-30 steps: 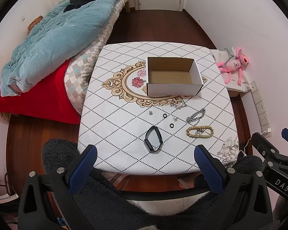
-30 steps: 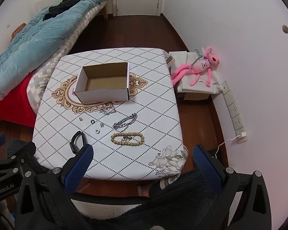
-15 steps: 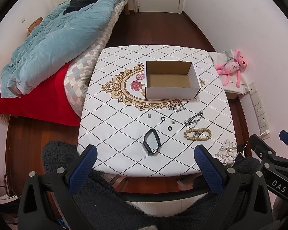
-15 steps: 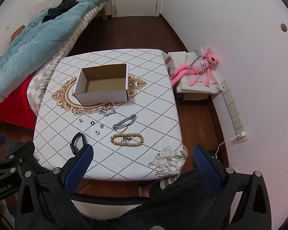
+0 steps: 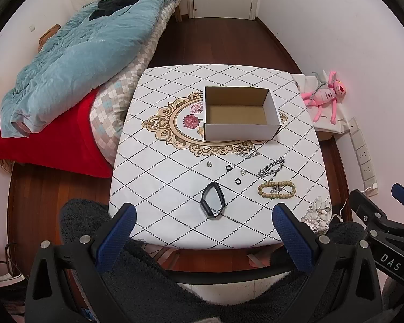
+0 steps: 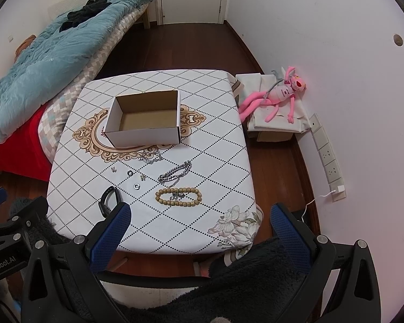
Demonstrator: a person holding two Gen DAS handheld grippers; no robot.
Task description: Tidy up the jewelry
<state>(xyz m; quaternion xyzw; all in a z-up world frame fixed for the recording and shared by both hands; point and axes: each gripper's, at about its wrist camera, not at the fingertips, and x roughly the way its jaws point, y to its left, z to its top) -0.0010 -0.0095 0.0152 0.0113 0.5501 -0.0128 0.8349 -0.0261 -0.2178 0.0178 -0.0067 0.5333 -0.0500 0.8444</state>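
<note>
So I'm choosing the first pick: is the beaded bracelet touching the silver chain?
Apart. The right wrist view shows bare tablecloth between the beaded bracelet and the silver chain.

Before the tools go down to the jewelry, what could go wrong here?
1. The small black rings and tiny silver pieces are hard to pinch and may slip away.
2. The silver chain may dangle and snag on the box wall.
3. The wooden bead bracelet could roll toward the table edge.
</note>
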